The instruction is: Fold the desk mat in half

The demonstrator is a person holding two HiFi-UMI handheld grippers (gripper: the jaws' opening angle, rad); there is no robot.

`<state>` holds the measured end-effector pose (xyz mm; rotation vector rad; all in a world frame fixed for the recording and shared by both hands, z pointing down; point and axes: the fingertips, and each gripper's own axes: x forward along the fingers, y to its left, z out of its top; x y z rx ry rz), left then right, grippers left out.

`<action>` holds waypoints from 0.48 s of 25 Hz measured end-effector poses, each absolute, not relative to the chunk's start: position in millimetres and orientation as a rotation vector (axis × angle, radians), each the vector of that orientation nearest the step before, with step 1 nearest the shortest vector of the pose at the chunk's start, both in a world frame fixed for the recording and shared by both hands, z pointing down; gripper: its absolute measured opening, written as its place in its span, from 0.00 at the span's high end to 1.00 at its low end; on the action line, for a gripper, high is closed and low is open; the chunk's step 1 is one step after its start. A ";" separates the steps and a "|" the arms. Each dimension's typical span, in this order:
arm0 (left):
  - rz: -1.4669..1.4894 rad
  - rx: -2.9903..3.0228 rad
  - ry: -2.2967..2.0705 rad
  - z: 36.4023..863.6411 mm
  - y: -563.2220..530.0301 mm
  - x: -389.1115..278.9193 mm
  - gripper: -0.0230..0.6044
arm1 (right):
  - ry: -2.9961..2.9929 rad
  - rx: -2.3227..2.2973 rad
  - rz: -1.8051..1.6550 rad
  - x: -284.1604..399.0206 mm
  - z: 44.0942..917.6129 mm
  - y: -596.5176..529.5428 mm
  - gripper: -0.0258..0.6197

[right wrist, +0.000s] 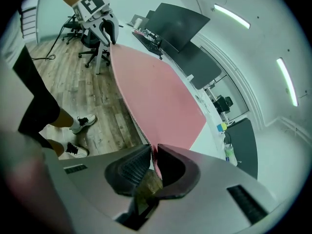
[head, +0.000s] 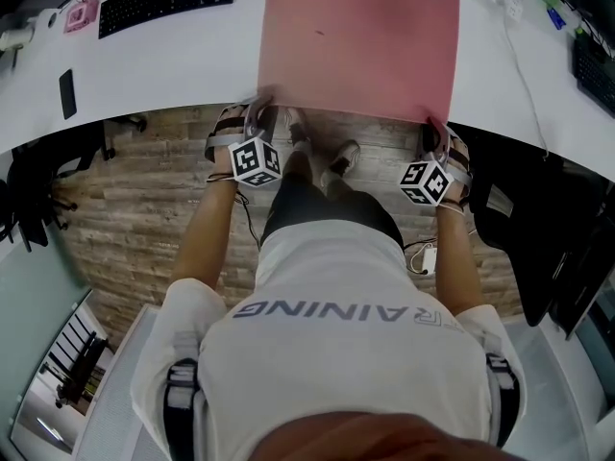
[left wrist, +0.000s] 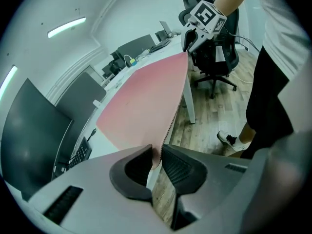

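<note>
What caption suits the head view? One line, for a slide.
The left claw and right claw each pinch a near corner of the pink desk mat at the white desk's edge.

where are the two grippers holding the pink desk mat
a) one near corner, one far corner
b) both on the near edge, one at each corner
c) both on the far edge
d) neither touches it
b: the left gripper and the right gripper each have their jaws closed on a corner of the desk mat along the edge nearest the person.
</note>
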<state>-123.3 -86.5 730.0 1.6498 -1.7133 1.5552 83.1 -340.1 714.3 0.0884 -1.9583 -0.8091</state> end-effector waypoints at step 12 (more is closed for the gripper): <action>1.382 1.709 -1.748 693.3 -95.4 -136.6 0.89 | -1.990 0.185 -0.692 68.7 685.9 -353.2 0.90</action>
